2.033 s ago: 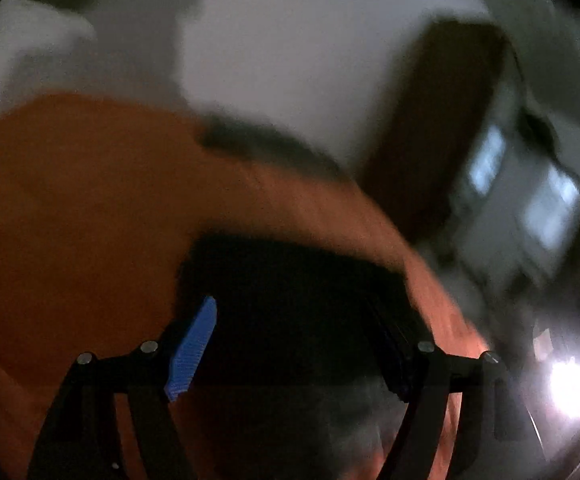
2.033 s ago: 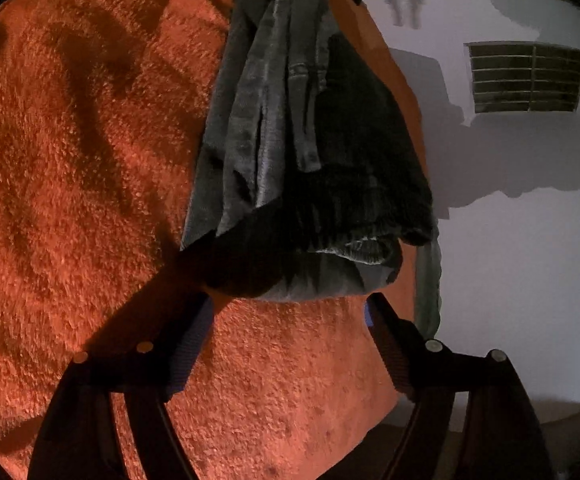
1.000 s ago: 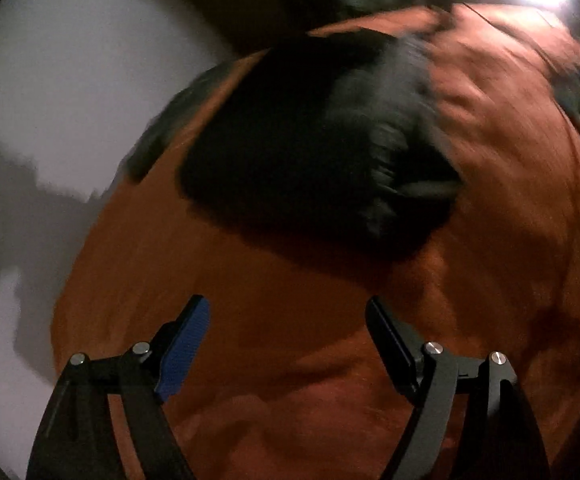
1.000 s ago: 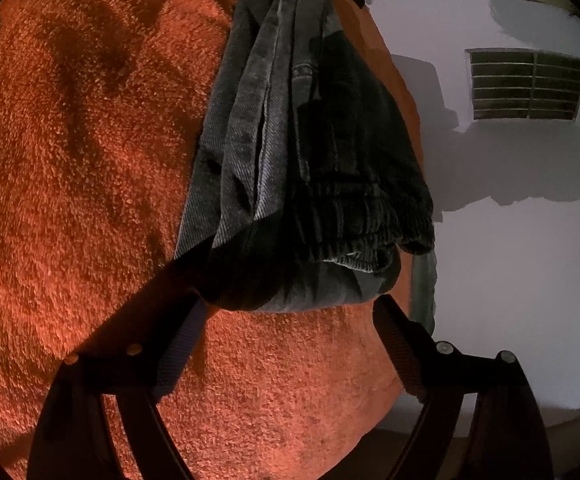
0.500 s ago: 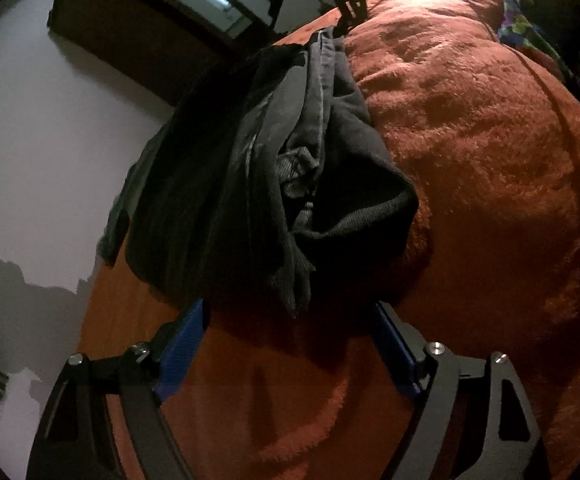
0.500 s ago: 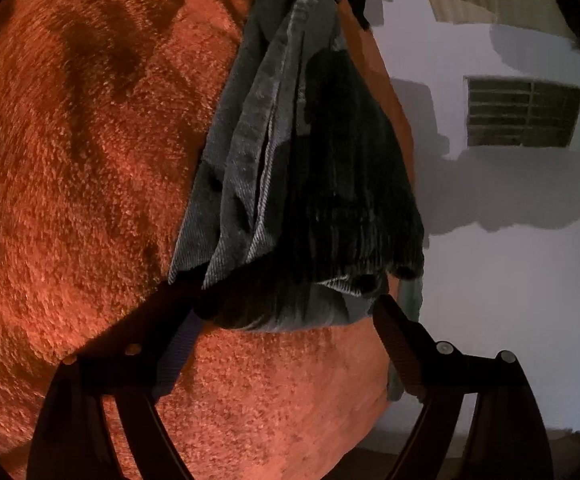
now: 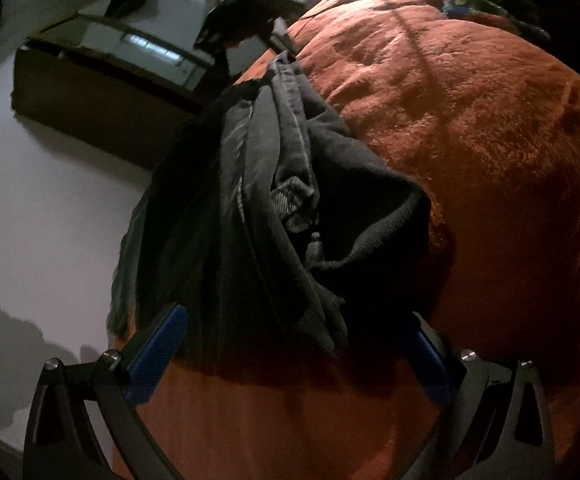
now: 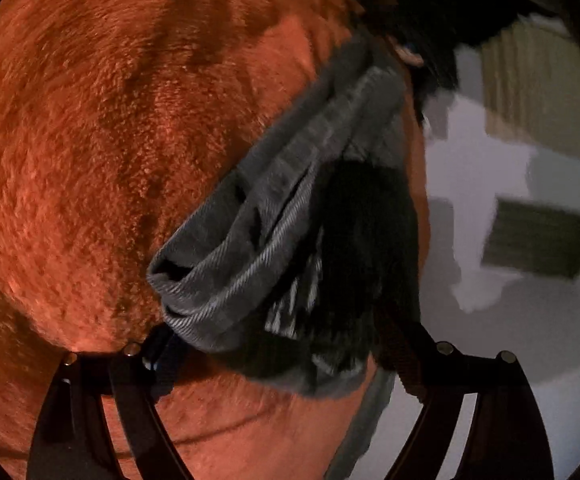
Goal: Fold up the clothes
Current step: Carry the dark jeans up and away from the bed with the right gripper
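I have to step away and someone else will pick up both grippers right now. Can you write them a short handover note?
Left gripper: open, holding nothing, pointed at one end of the dark trousers.
Right gripper: jaws wide, the trousers' other end bunched between them; a grip is not evident.
The trousers lie crumpled and lengthwise near the edge of the orange blanket, part hanging over the side.
Done: nothing folded yet.
Left: grip both ends, spread flat, fold.
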The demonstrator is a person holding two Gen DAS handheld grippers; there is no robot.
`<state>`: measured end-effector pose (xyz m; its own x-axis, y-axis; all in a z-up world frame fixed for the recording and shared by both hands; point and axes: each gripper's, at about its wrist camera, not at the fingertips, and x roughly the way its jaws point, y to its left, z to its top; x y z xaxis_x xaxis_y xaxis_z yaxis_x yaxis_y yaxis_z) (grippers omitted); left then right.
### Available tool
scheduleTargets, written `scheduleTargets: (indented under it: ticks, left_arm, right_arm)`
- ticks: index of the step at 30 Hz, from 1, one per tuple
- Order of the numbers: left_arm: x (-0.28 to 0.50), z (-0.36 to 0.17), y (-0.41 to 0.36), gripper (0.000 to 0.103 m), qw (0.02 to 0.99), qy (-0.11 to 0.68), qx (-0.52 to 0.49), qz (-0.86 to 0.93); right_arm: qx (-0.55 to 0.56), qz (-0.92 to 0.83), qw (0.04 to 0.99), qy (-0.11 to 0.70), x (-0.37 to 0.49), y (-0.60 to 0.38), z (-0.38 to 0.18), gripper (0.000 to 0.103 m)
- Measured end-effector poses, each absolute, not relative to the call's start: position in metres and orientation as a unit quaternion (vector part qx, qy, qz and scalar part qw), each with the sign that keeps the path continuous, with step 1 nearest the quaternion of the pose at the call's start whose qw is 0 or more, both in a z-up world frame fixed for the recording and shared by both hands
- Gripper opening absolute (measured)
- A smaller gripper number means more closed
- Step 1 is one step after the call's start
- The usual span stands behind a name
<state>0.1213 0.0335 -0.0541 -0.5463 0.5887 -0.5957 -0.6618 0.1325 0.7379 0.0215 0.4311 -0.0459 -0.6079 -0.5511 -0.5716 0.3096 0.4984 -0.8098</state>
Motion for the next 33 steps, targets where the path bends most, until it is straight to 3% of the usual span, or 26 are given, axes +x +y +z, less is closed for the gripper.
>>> scheduleTargets:
  ticks: [10, 11, 12, 14, 15, 18, 21, 25, 30, 31, 33]
  left_arm:
    - [0.117, -0.057, 0.036, 0.102, 0.529, 0.591, -0.017, 0.608]
    - [0.119, -0.056, 0.036, 0.099, 0.532, 0.591, -0.011, 0.607]
    - [0.123, -0.054, 0.036, 0.084, 0.535, 0.591, 0.002, 0.604]
    - [0.126, -0.052, 0.038, 0.068, 0.542, 0.587, 0.001, 0.602]
    - [0.127, -0.052, 0.039, 0.064, 0.545, 0.584, -0.007, 0.602]
    - [0.127, -0.051, 0.043, 0.056, 0.549, 0.579, -0.023, 0.602]
    - [0.126, -0.049, 0.048, 0.056, 0.547, 0.570, -0.042, 0.612]
    - [0.135, -0.056, 0.044, 0.072, 0.530, 0.578, -0.014, 0.621]
    - [0.130, -0.049, 0.043, 0.083, 0.530, 0.566, -0.029, 0.631]
    - [0.129, -0.048, 0.044, 0.083, 0.535, 0.563, -0.040, 0.628]
    - [0.128, -0.046, 0.046, 0.061, 0.545, 0.557, -0.062, 0.623]
  right_arm:
    - [-0.062, -0.466, 0.490, 0.734, 0.014, 0.418, -0.033, 0.089]
    - [-0.059, -0.465, 0.491, 0.735, 0.023, 0.419, -0.032, 0.089]
    - [-0.059, -0.462, 0.491, 0.736, 0.028, 0.420, -0.033, 0.088]
    - [-0.059, -0.456, 0.492, 0.739, 0.031, 0.416, -0.029, 0.082]
    - [-0.061, -0.453, 0.491, 0.741, 0.030, 0.415, -0.027, 0.077]
    - [-0.069, -0.448, 0.489, 0.745, 0.029, 0.412, -0.020, 0.071]
    - [-0.065, -0.452, 0.482, 0.748, 0.031, 0.410, -0.018, 0.070]
    - [-0.099, -0.450, 0.463, 0.757, 0.059, 0.409, -0.060, 0.097]
    - [-0.084, -0.443, 0.491, 0.745, 0.047, 0.404, -0.065, 0.099]
    - [-0.071, -0.448, 0.495, 0.741, 0.044, 0.401, -0.061, 0.089]
    - [-0.048, -0.454, 0.498, 0.737, 0.038, 0.396, -0.051, 0.068]
